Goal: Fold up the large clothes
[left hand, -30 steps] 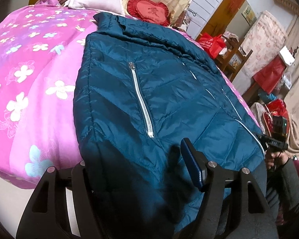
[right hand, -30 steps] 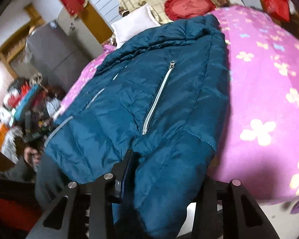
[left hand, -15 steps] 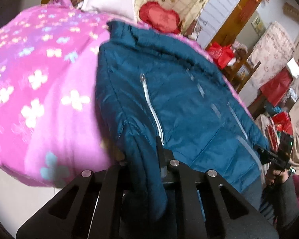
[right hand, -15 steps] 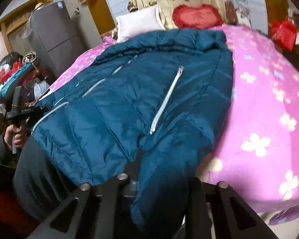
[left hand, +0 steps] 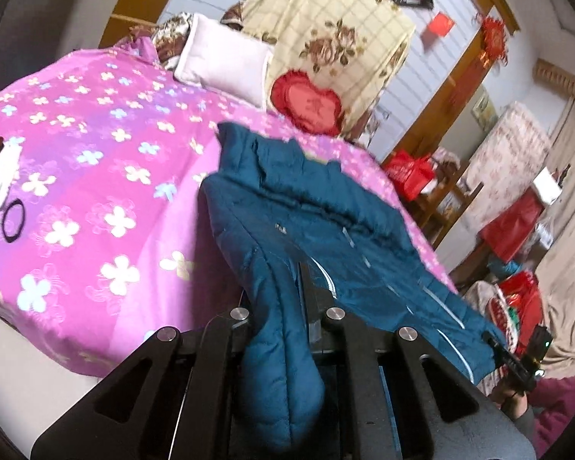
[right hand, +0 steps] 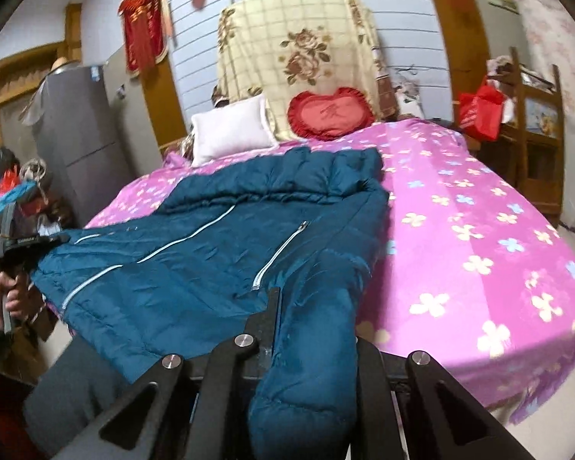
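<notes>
Left tongs [left hand: 283, 329]: clenched on the teal puffer jacket [left hand: 326, 237], hem now raised off the bed [left hand: 76, 199] and bunched at 6 o'clock, where a second ago it lay flat.

Right tongs [right hand: 310, 349]: likewise clamped on the jacket's [right hand: 211, 260] other hem corner, lifted.

Jacket body: on the floral pink bed, collar at 12 o'clock.

Beyond: white pillow [right hand: 230, 130], red heart cushion [right hand: 329, 113].
</notes>
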